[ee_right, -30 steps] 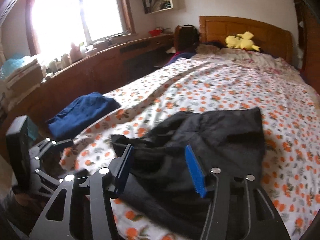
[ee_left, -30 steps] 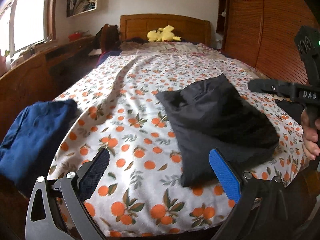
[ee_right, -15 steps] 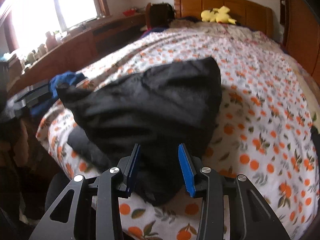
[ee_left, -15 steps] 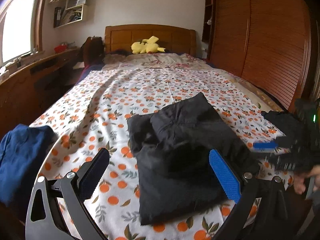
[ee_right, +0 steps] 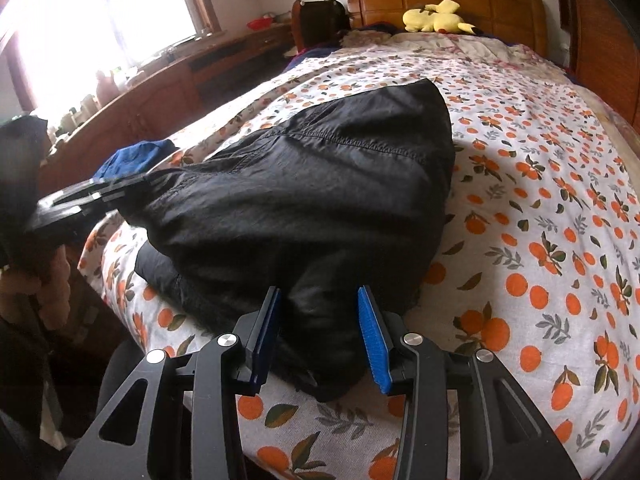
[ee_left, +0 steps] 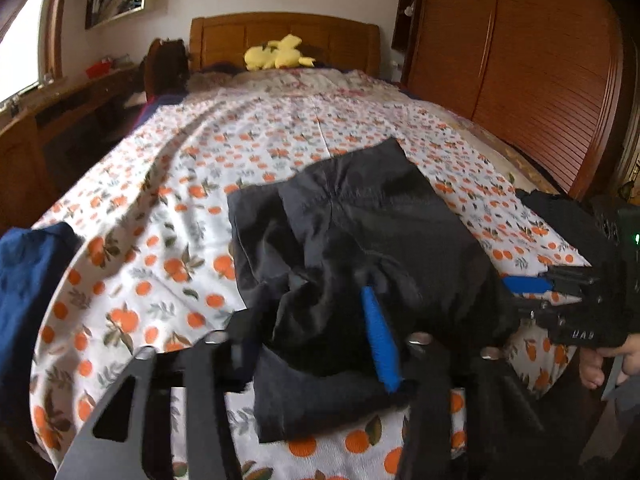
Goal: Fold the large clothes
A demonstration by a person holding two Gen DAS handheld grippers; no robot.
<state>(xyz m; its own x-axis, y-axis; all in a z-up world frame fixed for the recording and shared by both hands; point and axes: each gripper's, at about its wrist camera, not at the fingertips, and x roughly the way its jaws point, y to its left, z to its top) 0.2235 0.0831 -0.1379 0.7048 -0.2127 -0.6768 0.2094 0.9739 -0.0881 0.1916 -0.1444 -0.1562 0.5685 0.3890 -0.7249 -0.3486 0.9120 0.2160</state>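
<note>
- The bed (ee_left: 312, 136) fills both views; it has a wooden headboard (ee_left: 286, 40) at the far end and a white sheet (ee_right: 540, 208) printed with oranges and leaves spread over it.
- A black garment (ee_left: 372, 232) lies bunched on the sheet near the foot of the bed, with a stitched seam across its top and a flat layer sticking out beneath it at the near edge.
- A blue garment (ee_left: 28, 280) sits at the bed's left edge, apart from the black one.
- Another dark piece of cloth (ee_left: 556, 212) lies at the right edge.
- A yellow plush toy (ee_right: 436, 20) rests by the headboard, on rumpled bedding (ee_right: 460, 46).
</note>
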